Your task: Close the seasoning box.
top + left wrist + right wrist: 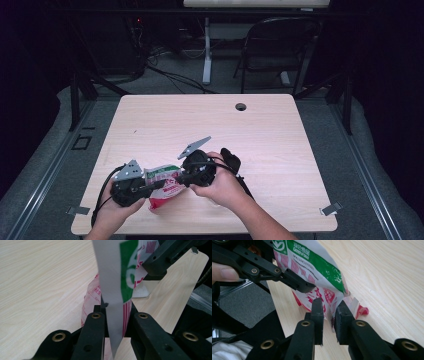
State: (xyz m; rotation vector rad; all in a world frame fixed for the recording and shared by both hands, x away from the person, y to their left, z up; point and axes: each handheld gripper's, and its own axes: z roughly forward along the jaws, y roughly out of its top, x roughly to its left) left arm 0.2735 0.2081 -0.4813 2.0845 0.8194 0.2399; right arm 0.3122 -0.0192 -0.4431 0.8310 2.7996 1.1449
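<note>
A: Where's the packet (165, 186) sitting for you?

B: From my high view it's near the front edge of the table (280, 130), at about seven o'clock from the table's centre, lifted between my two grippers. It's a white pouch with a green band and red print.

A: And your left gripper (152, 186)?

B: It's clamped on the pouch. In the left gripper view the thin edge of the packet (112, 302) runs straight up between my jaws, pinched tight at twelve o'clock.

A: The right gripper (179, 177)?

B: Its jaws stand a narrow gap apart around the pouch's lower corner (329, 300). In the right gripper view the plastic sits in that gap, but I cannot tell whether the pads press it.
</note>
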